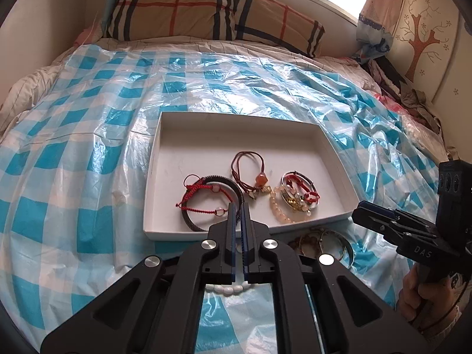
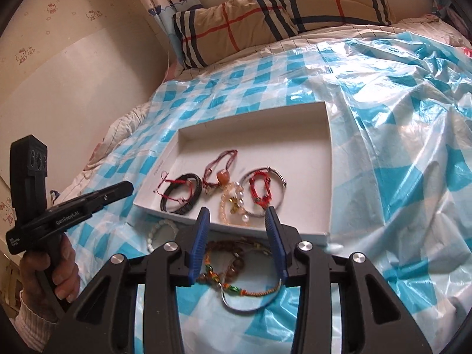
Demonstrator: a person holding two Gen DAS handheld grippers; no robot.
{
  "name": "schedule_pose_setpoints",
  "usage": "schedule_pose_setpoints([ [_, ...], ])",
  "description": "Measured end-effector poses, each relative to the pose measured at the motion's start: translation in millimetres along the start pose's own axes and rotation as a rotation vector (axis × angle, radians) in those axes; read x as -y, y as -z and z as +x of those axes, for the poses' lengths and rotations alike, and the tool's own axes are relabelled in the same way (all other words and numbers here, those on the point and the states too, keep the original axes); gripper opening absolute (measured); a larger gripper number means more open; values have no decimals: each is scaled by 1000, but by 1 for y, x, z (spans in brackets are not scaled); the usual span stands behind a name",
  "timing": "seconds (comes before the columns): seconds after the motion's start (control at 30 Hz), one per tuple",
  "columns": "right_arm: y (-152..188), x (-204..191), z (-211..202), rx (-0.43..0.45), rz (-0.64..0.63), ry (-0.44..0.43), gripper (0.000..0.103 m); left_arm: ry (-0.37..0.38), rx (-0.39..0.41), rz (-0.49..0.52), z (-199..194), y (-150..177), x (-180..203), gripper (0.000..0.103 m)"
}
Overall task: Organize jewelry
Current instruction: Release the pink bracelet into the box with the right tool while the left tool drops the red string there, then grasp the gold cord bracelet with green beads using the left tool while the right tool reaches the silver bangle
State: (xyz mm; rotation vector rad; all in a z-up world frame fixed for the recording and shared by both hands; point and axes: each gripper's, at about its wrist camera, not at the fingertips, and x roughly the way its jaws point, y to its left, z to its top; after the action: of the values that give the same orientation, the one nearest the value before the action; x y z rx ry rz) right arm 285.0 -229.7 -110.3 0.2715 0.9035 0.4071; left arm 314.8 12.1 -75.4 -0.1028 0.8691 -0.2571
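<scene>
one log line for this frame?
left tongs: shut, empty | right tongs: open above loose pile | tray: bracelets inside

The left gripper (image 1: 239,215), fingers (image 1: 231,227) together, hangs over white beads (image 1: 227,289) before the bracelet-filled tray (image 1: 165,159).

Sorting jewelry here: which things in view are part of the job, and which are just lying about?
Job:
- shallow white cardboard tray holding sorted pieces
- black bangle with red cord bracelet
- loose pile of bangles and woven cord bracelets outside the tray
- white bead bracelet

Lying about:
- plaid pillow
- blue-checked plastic sheet
</scene>
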Motion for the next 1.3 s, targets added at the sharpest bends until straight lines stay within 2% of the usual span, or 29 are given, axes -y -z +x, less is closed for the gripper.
schedule_pose_setpoints([
  [0.27,24,3,19,-118,-44,70,40,73,-99,50,9,34,28,8],
  [0.47,31,5,20,-138,-56,84,24,145,-161,90,24,38,56,11],
  [0.7,37,10,21,-140,-41,74,22,233,-268,-6,62,36,61,12],
  [0.8,38,11,23,-139,-39,70,22,243,-292,-29,71,38,61,12],
  [1.03,39,11,26,-137,-38,63,22,229,-311,-139,90,38,52,13],
  [1.2,39,11,27,-137,-42,64,22,246,-323,-180,103,36,51,13],
  [1.3,39,10,27,-135,-41,62,22,254,-307,-169,101,36,53,11],
])
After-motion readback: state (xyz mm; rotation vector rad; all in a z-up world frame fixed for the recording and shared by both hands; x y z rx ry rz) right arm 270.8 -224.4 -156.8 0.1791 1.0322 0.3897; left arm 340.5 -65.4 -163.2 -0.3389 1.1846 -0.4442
